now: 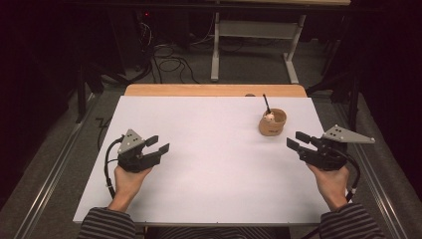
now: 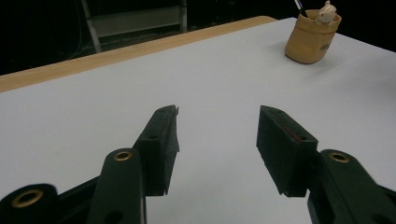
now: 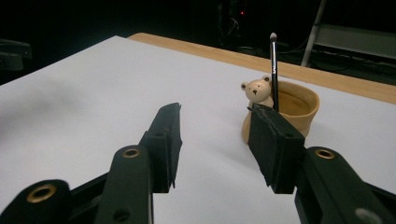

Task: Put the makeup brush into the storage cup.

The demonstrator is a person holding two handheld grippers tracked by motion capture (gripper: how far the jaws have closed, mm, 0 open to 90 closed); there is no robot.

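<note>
A tan round cup [image 1: 272, 123] stands on the white table top at the back right; it holds a thin black brush [image 1: 266, 103] and a small bear figure [image 1: 269, 117]. My left gripper [image 1: 158, 144] rests low at the left of the table, open and empty, pointing right toward the cup [image 2: 312, 39]. My right gripper [image 1: 297, 140] hovers at the right, open and empty, a short way in front of the cup [image 3: 292, 112]. In the right gripper view the brush [image 3: 274, 70] stands upright beside the bear [image 3: 257, 91], just past the right jaw.
The white sheet [image 1: 214, 154] covers a wooden table whose bare far edge [image 1: 214, 90] shows. Behind it stand a metal-legged desk frame [image 1: 254, 45] and loose cables [image 1: 169, 62] on the floor. Rails run along both sides of the table.
</note>
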